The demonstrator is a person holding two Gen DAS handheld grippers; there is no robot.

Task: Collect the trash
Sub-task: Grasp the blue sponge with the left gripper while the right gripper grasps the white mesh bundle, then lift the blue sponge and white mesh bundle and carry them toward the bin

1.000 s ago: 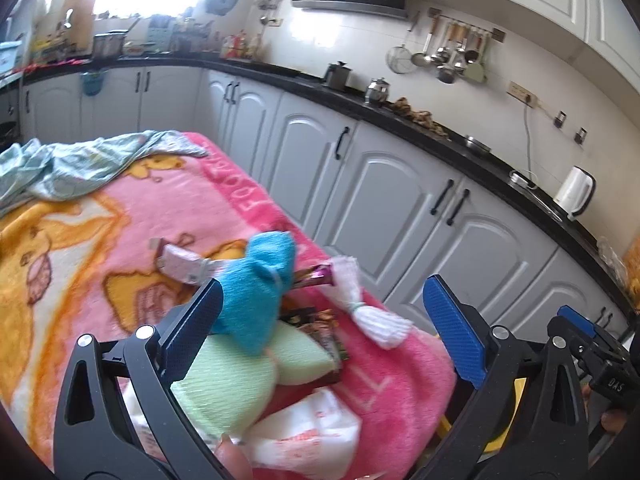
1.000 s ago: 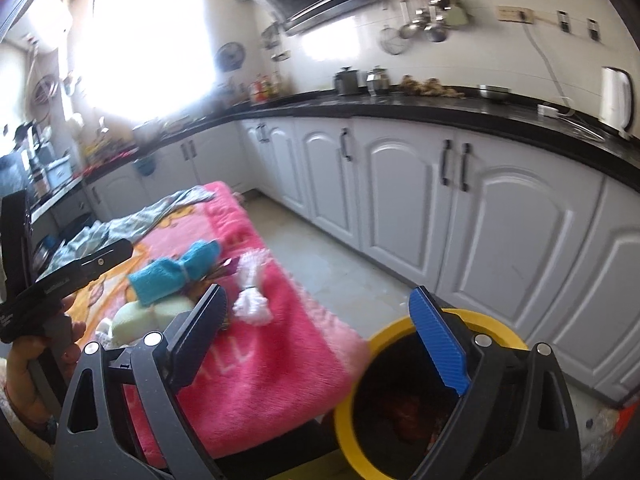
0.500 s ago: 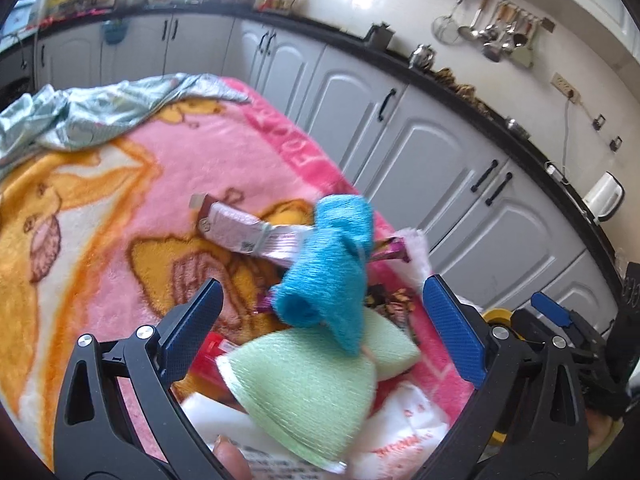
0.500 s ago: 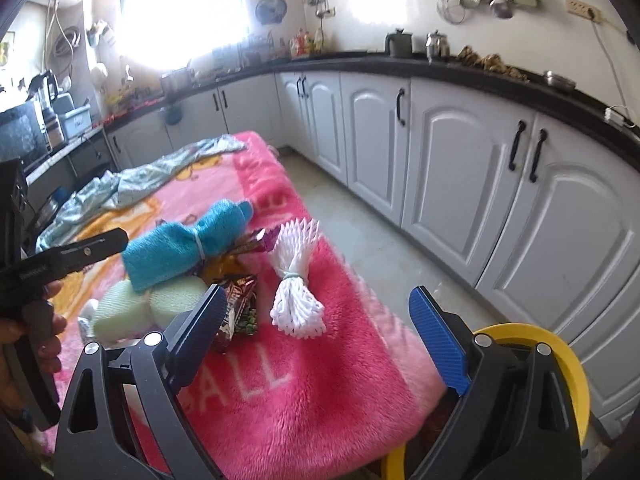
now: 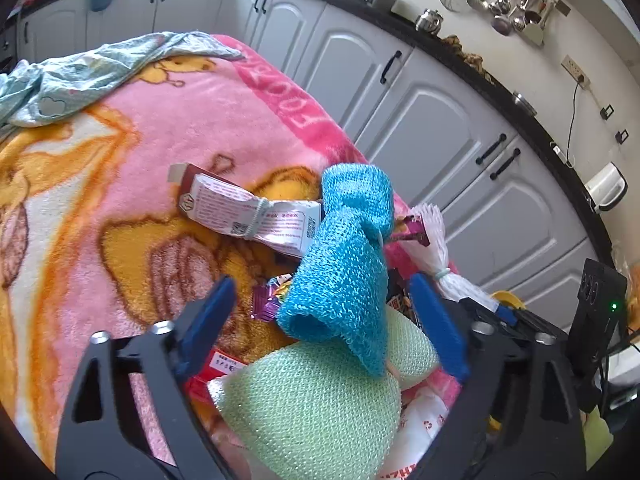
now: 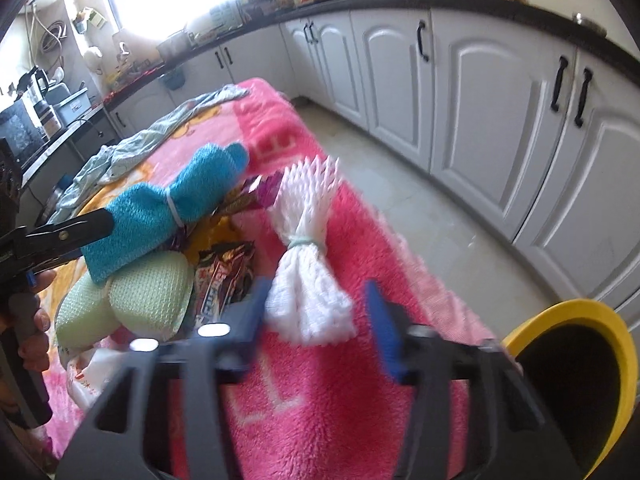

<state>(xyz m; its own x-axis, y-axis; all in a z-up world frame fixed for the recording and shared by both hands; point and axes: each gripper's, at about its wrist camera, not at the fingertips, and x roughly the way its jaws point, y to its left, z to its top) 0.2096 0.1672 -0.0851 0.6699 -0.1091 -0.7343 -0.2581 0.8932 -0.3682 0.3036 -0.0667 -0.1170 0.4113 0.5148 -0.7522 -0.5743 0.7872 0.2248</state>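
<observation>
A heap of trash lies on a pink blanket [image 5: 120,152]. It holds a blue mesh bundle [image 5: 348,256], a green mesh sponge [image 5: 312,412], a banded pink-white packet [image 5: 248,212], foil wrappers [image 6: 224,276] and a white foam-net bundle [image 6: 308,288]. My left gripper [image 5: 324,320] hangs over the heap with its jaws closing; the blue bundle's lower end is between them, untouched. My right gripper [image 6: 320,316], blurred, is also closing around the white bundle's lower end, and its pads are not pressing. The blue bundle [image 6: 168,216] overlaps the sponge [image 6: 148,292].
A yellow-rimmed bin [image 6: 592,320] stands on the floor off the blanket's right corner. A grey-green cloth [image 5: 100,72] lies at the far end. White cabinets [image 6: 480,100] line the far side across tiled floor. A hand [image 6: 36,320] holds the left gripper's handle.
Both grippers dropped toward the heap and their jaws narrowed. The right one swung from over the bin to the white bundle. The left one came down over the blue bundle.
</observation>
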